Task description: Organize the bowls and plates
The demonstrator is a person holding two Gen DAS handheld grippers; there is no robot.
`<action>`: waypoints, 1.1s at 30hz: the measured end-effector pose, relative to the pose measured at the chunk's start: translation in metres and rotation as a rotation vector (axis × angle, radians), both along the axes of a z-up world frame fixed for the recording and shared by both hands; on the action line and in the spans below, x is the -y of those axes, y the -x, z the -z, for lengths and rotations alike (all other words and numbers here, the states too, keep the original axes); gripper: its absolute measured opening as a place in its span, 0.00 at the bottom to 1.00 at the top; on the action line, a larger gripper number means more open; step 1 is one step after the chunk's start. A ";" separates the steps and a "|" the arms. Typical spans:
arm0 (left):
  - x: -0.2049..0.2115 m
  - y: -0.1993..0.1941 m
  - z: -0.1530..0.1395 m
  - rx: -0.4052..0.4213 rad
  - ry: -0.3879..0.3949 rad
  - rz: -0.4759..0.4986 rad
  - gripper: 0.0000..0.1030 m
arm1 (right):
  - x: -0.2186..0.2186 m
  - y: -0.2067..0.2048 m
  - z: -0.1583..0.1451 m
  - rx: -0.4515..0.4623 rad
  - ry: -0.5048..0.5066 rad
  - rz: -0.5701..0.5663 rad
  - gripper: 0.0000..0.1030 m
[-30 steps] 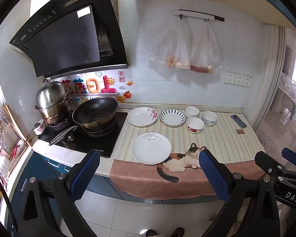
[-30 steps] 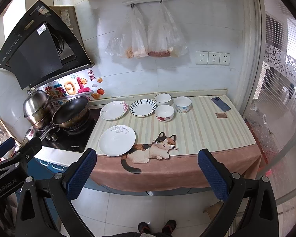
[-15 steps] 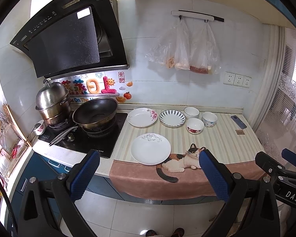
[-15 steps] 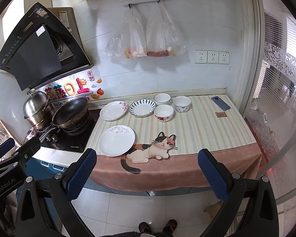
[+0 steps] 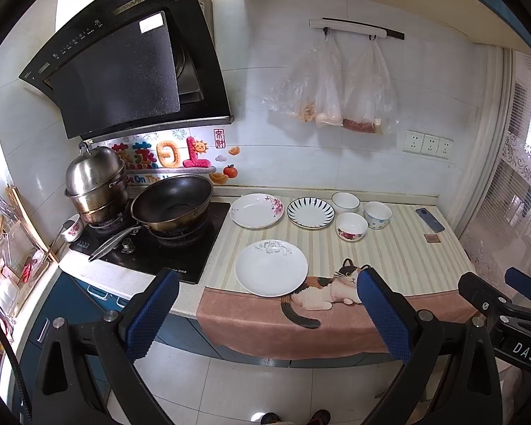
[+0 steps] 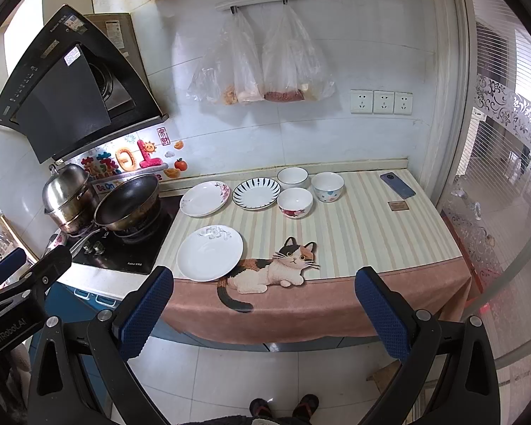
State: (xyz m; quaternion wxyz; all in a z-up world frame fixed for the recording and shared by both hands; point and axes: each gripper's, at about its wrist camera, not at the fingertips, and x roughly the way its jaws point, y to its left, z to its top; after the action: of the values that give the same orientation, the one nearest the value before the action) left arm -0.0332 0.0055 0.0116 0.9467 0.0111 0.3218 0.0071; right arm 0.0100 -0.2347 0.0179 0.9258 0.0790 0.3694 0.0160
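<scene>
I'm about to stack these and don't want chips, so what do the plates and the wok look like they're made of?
The plain white plate, floral plate and striped plate look like glazed ceramic: glossy white faces with printed patterns, though melamine can't be ruled out. The wok looks like metal: matte black inside, brownish outer wall, shiny steel handle.

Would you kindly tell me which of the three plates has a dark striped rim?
The middle plate in the back row, beside the bowls; the other two plates are white with floral decoration.
</scene>
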 end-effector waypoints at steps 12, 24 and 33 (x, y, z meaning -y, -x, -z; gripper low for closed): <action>-0.018 -0.026 0.016 -0.012 -0.002 -0.020 1.00 | -0.010 -0.028 0.011 -0.014 -0.039 0.011 1.00; -0.061 -0.136 0.101 -0.114 -0.076 -0.126 1.00 | -0.040 -0.131 0.092 -0.132 -0.053 -0.001 1.00; -0.076 -0.236 0.192 -0.297 -0.086 -0.184 1.00 | -0.054 -0.248 0.215 -0.346 -0.037 -0.064 1.00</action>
State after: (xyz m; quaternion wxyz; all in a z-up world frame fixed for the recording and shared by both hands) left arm 0.2032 0.0815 -0.1807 0.8826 0.0230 0.4574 0.1060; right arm 0.2582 -0.1804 -0.1974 0.8457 0.0858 0.5253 0.0385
